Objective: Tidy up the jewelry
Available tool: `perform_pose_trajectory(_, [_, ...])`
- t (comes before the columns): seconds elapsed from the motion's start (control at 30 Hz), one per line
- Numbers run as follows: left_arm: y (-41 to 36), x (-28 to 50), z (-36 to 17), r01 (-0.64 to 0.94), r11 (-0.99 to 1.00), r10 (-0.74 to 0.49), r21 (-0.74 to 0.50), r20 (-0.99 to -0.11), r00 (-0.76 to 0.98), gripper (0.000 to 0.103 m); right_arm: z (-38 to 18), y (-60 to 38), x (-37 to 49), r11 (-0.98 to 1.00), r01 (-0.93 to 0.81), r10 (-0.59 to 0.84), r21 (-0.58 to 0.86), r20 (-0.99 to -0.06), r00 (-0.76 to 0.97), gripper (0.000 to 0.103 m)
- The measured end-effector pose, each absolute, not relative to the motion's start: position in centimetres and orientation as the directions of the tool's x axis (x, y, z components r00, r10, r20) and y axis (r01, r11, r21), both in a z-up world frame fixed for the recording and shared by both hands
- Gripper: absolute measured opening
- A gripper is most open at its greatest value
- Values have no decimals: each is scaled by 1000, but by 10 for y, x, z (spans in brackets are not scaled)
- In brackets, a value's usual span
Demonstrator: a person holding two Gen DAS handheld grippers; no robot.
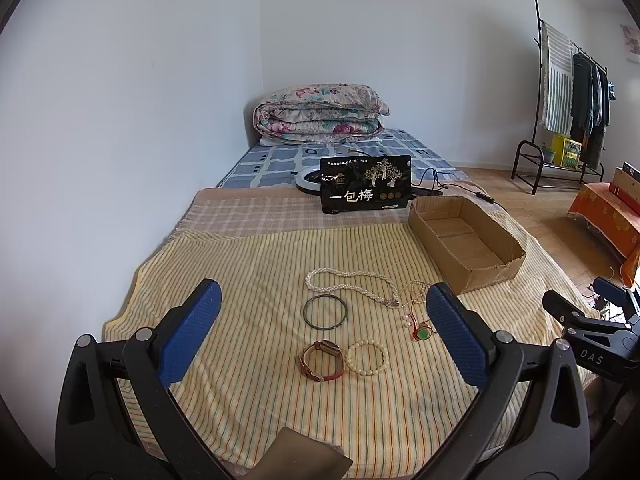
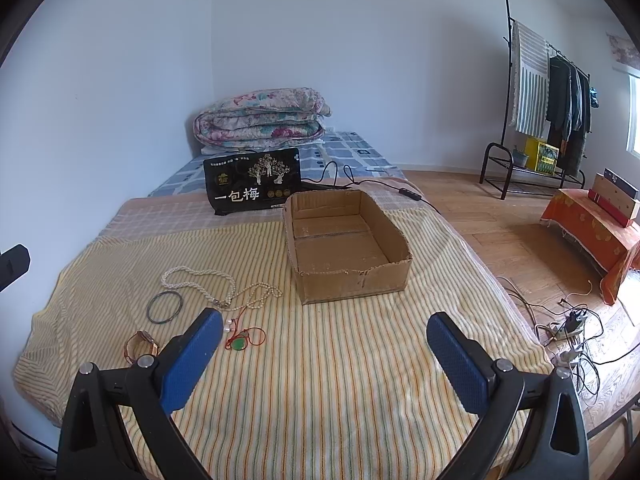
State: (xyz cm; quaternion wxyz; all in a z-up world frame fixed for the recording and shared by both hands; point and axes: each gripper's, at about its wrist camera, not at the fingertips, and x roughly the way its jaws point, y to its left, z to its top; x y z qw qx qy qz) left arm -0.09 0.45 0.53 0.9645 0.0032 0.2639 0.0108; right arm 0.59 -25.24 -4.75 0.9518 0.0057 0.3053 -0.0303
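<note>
I see both my claws, the left claw (image 1: 324,320) and the right claw (image 2: 325,344), with blue textured pads on black frames. The blanket (image 1: 248,280) is yellow with thin stripes. On it lie a white pearl necklace (image 1: 352,282), a dark green bangle (image 1: 324,311), a cream bead bracelet (image 1: 367,357), a red-strapped watch (image 1: 321,360) and a plain brown cardboard box (image 2: 348,248).

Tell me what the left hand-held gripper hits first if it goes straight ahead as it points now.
Probably the dark green bangle: the open left hand-held gripper centres on it, with the watch and bead bracelet just below that line. Depth is uncertain.
</note>
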Motion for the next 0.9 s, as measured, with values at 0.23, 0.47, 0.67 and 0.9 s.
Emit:
perform_pose_trajectory(0.23, [5, -1, 5, -20, 1000, 24, 13, -508, 861, 103, -48, -252, 7, 998, 61, -55, -10, -584, 810, 103])
perform_pose_trajectory(0.47, [5, -1, 5, -20, 1000, 24, 14, -509, 860, 103, -51, -250, 9, 998, 58, -54, -12, -589, 806, 103])
perform_pose_trajectory(0.67, [5, -1, 5, -21, 1000, 24, 13, -508, 861, 103, -51, -250, 9, 998, 58, -55, -13, -588, 807, 103])
perform_pose_trajectory(0.9, [6, -1, 4, -20, 1000, 24, 13, -508, 861, 103, -51, -250, 8, 998, 60, -57, -14, -587, 807, 103])
